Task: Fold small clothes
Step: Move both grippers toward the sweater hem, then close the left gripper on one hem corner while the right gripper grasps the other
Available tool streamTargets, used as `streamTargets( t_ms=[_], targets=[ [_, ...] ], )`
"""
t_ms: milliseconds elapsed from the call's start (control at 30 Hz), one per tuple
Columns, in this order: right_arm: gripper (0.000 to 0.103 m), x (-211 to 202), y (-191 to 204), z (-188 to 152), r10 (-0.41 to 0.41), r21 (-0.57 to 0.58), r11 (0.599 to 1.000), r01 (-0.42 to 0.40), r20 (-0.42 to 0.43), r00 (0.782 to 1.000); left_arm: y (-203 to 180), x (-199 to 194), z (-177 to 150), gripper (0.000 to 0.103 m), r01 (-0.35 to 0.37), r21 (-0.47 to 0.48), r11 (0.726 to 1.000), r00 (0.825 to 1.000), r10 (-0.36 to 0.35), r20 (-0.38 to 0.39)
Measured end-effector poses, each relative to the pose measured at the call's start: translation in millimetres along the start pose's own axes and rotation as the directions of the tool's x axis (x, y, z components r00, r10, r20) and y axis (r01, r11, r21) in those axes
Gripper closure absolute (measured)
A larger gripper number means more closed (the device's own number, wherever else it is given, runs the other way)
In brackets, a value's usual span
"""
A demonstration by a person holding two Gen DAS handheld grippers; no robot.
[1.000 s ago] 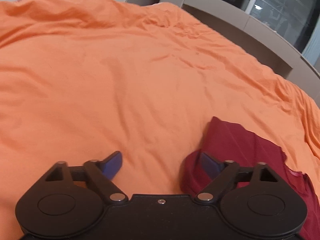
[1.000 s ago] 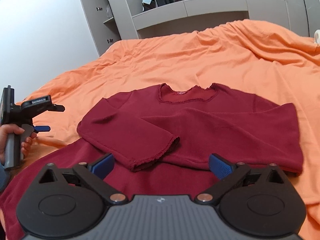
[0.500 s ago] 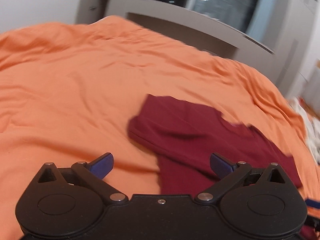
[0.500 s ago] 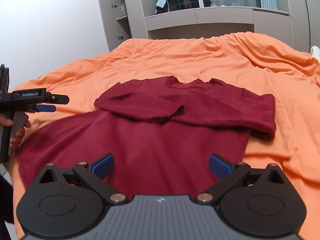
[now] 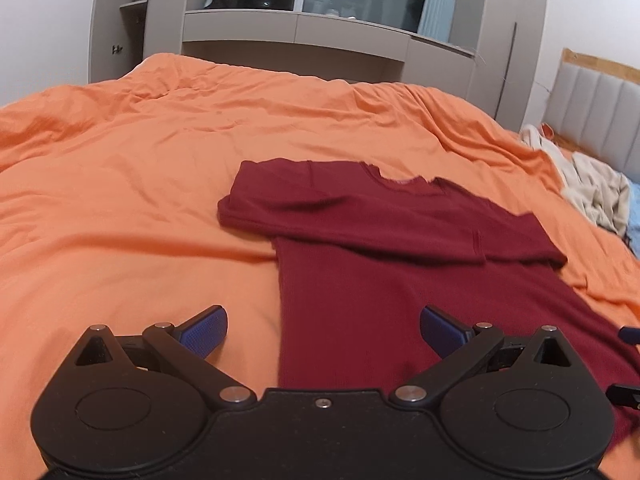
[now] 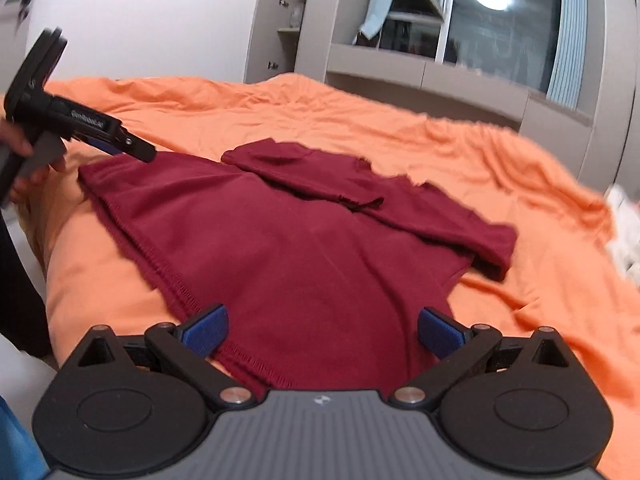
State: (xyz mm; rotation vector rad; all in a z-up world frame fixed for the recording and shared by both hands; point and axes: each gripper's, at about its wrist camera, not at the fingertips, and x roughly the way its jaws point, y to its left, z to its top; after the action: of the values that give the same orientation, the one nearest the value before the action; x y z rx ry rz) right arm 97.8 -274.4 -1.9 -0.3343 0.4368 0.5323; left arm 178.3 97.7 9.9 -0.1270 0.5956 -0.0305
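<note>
Both grippers have pulled back toward the hem since a second ago. Left gripper and right gripper hover, fingers apart and empty, over the maroon shirt lying sleeves-folded on the bed. Next, probably: pinch the hem corners and fold upward.

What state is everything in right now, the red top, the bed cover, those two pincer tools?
Dark red top: flat on the bed, both sleeves folded across the chest, body not yet folded.
Orange bed cover: spread out, wrinkled.
Left gripper: open, empty, over the top's side edge.
Right gripper: open, empty, over the hem.
Pale clothes pile: crumpled, unfolded.
</note>
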Motion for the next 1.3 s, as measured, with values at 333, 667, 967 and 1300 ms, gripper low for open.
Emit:
streamTargets(
  t_ms=[333, 667, 967, 1300],
  targets=[
    [0.0, -27.5, 27.0, -14.4, -0.126, -0.084, 0.989, 0.125, -0.005, 0.992, -2.7, -54.3, -40.4, 0.001, 0.038, 0.017, 0.999, 0.999, -0.039, 0.023],
    [0.0, -22.3, 38.7, -18.8, -0.288, -0.187, 0.941, 0.283, -0.002, 0.958, -32.0, -79.8, -72.6, 0.001, 0.039, 0.142, 0.989, 0.999, -0.041, 0.014],
    [0.018, -16.1, 46.0, -17.1, -0.278, -0.263, 0.922, 0.284, 0.063, 0.959, -53.3, -92.0, -83.2, 0.001, -0.014, 0.258, 0.966, 0.996, -0.009, 0.088],
    [0.083, -13.6, 46.3, -6.5, -0.221, -0.24, 0.94, 0.242, 0.112, 0.969, -93.9, -84.1, -92.1, 0.001, -0.132, 0.547, 0.827, 0.986, 0.052, 0.16]
  ],
)
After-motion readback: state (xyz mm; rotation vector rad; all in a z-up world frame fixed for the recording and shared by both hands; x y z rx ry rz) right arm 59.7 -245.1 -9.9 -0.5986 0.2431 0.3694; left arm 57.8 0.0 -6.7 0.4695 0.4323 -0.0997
